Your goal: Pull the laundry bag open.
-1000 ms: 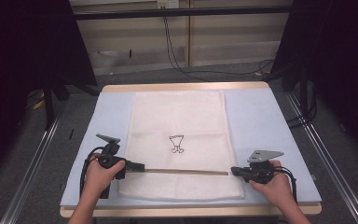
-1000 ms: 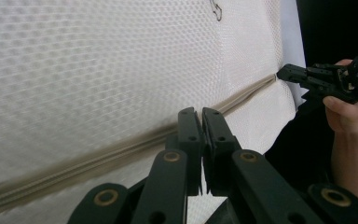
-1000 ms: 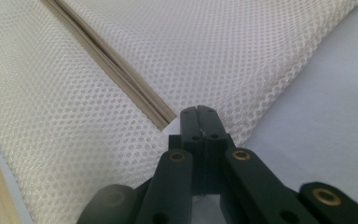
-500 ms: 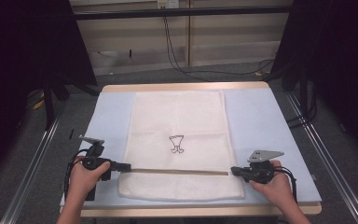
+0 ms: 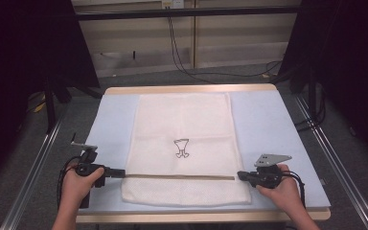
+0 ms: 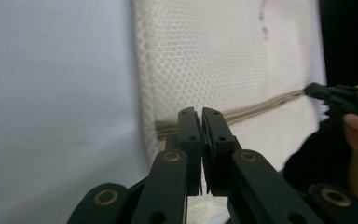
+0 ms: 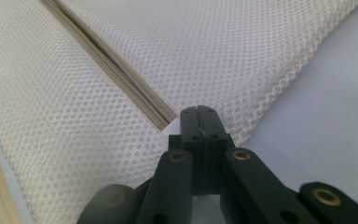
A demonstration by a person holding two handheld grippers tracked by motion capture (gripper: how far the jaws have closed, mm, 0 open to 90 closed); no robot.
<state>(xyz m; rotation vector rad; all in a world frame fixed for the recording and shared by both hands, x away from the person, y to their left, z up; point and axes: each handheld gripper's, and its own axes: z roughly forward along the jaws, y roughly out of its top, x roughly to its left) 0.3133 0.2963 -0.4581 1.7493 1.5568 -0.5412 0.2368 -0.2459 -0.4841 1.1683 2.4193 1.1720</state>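
Table [image 5: 268, 120], pale blue mat on top, wooden rim at near and far edges. A white mesh bag [image 5: 184, 129] lies flat down the middle, long axis running away from the person, a small dark printed mark [image 5: 182, 147] near its centre.

Across the bag's near end runs a beige zipper strip [image 5: 177, 177], long axis left to right, square to the bag's length. It spans nearly the full width of the bag.

Left gripper [image 5: 117, 172] sits at the left end of the strip, just off the bag's left edge over the mat, pointing right along the strip. In the left gripper view its jaws stand pressed together with nothing visible between them; the strip's end [image 6: 168, 127] lies right at the tips. Whether the tips touch it, cannot tell.

Right gripper [image 5: 241, 175] sits at the strip's right end, pointing left. In the right gripper view its jaws are closed flat on each other, with the strip's end [image 7: 161, 119] just beside the tips, to their left. No cloth or pull tab seen caught there.

Judgement: each hand is equally near its own end; the strip lies straight between the two tips.
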